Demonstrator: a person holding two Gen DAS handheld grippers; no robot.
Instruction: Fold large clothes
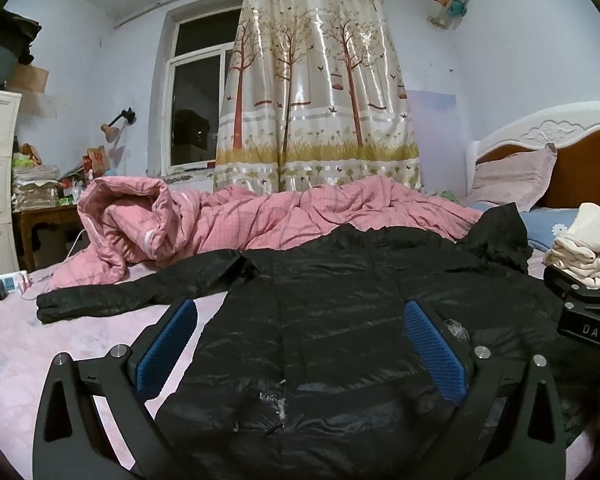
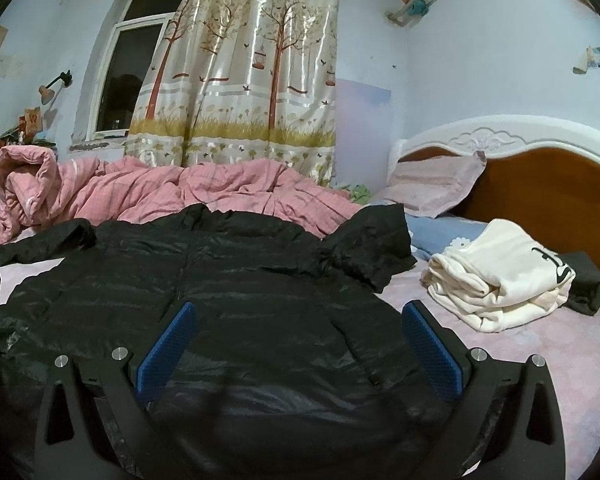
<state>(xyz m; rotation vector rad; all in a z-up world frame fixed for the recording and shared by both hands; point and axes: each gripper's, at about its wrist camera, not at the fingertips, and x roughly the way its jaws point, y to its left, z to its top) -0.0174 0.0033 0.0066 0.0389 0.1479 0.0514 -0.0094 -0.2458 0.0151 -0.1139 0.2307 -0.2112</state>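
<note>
I have the black puffer jacket (image 1: pixel 340 300) spread flat, front up, on the pink bed sheet (image 1: pixel 16 344), and I take it as my landmark. My left gripper (image 1: pixel 300 344) hovers over the jacket's lower hem with its jaws wide apart and nothing between the blue pads (image 1: pixel 168 344); the zip line runs up between them. My right gripper (image 2: pixel 300 344) hangs over the jacket's other side, jaws equally wide and holding nothing. One sleeve (image 1: pixel 112 296) reaches out flat from the jacket toward the power strip (image 1: pixel 4 284) at the bed's edge; the other sleeve (image 2: pixel 364 332) lies along the jacket's body near my right gripper. The hood (image 2: pixel 372 240) bunches up at the jacket's far corner. Behind the jacket a rumpled pink quilt (image 1: pixel 228 224) lies across the bed. Beside the hood, toward the headboard (image 2: pixel 540 188), sits a folded cream garment (image 2: pixel 500 276), apart from the jacket, with a pillow (image 2: pixel 440 184) beyond it.
</note>
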